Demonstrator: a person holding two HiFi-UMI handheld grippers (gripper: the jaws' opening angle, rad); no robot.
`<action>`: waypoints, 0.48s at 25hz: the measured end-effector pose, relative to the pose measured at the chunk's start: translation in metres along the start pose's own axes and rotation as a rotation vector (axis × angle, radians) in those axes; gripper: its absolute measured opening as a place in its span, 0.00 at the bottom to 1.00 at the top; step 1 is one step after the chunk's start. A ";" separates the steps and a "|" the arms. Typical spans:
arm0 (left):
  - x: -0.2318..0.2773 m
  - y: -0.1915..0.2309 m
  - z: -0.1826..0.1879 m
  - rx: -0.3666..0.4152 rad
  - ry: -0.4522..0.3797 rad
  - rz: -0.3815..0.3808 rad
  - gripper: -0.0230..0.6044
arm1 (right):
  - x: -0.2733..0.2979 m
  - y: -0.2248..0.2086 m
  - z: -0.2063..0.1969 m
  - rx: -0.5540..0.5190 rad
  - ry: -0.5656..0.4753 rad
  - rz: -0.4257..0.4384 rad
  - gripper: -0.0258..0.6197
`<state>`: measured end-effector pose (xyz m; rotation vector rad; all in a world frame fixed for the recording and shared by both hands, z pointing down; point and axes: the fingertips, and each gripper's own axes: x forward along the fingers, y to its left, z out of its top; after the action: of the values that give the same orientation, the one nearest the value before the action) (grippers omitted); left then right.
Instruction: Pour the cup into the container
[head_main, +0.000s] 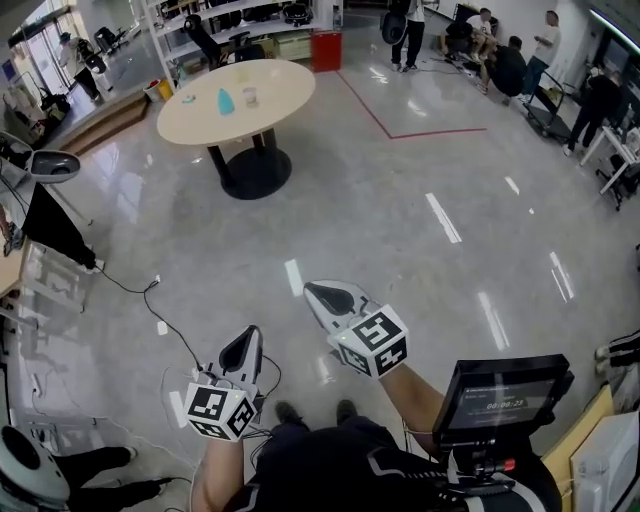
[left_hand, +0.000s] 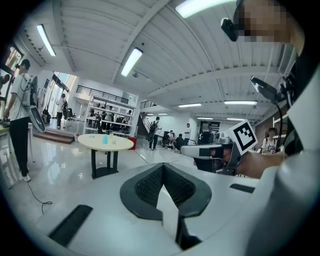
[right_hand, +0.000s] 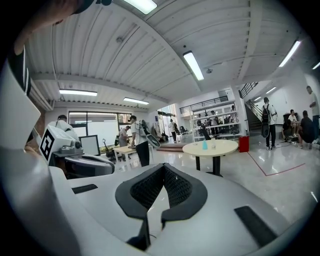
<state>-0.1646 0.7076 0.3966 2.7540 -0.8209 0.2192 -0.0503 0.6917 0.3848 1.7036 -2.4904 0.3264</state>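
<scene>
1. Left gripper (head_main: 241, 352): near, held low in front of the person. Its jaws are pressed together with nothing between them. A marker cube sits at its rear.
2. Right gripper (head_main: 333, 297): just right of the left one, its tip a little further out. Its jaws are clenched tip to tip and grasp nothing.
3. Round table (head_main: 285, 95): far, left of centre, on a dark pedestal. It is well apart from both grippers, with glossy floor (head_main: 400, 220) between.
4. Cup (head_main: 250, 96): small and clear, upright near the middle of the table top. Whether it is full or empty is too small to tell.
5. Blue bottle-shaped vessel (head_main: 225, 101): upright, near the cup on its left and not touching it. It is probably the container, though the views do not settle that.
6. Small teal item (head_main: 188, 98): further left on the same table, kind not made out.
7. Surroundings: a red bin (head_main: 325, 50) beyond the table, a monitor on a stand (head_main: 500, 395) near right, a cable (head_main: 150, 295) trailing over the floor near left, and bystanders (head_main: 505, 60) far right.
8. Task standing: no pouring is under way, and neither tool is at the table or holds the cup. With the cup upright beside the vessel, the scene suits a cup waiting to be tipped as well as one emptied and set back. The pictures do not decide between these.
</scene>
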 end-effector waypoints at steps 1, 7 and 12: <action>-0.005 -0.001 0.000 0.006 0.001 -0.001 0.04 | -0.003 0.004 0.000 -0.004 -0.003 -0.003 0.05; -0.038 0.003 0.008 0.035 -0.004 -0.041 0.04 | -0.018 0.028 0.011 -0.001 -0.031 -0.057 0.05; -0.059 0.018 0.012 0.031 -0.027 -0.034 0.04 | -0.024 0.044 0.014 -0.006 -0.033 -0.092 0.05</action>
<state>-0.2228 0.7203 0.3762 2.8031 -0.7833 0.1895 -0.0818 0.7251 0.3609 1.8286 -2.4227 0.2846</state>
